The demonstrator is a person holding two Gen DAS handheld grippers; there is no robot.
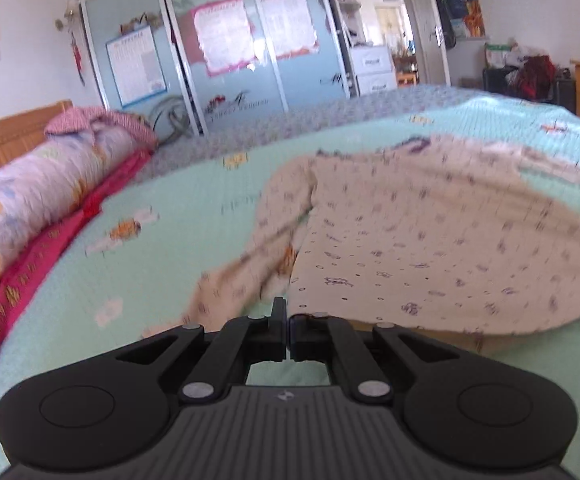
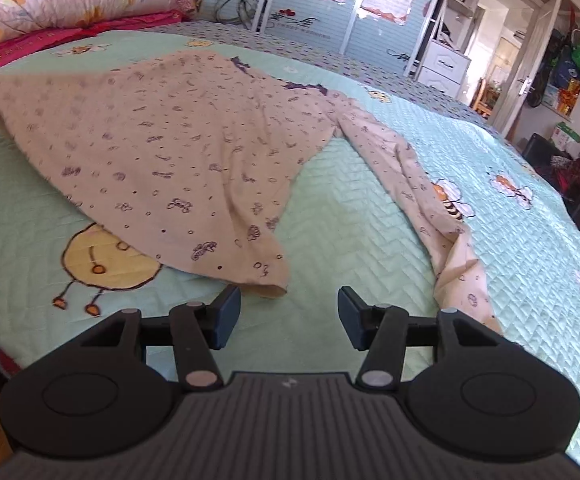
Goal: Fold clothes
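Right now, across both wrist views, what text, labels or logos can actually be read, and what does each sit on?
None reads cleanly.
Wardrobe door lettering: a line of capitals under a script motif, too small to read.
Pink-bordered posters: printed text, blurred.
Blue-framed chart: too blurred.
Bedspread: faint lettering, blurred.
Gripper bodies: small emblem, no words.

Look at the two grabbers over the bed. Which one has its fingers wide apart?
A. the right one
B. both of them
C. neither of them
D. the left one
A. The right gripper shows a wide gap between its fingers above the green bedspread, while the left gripper is pressed shut at the hem of the beige patterned garment, seemingly pinching it.
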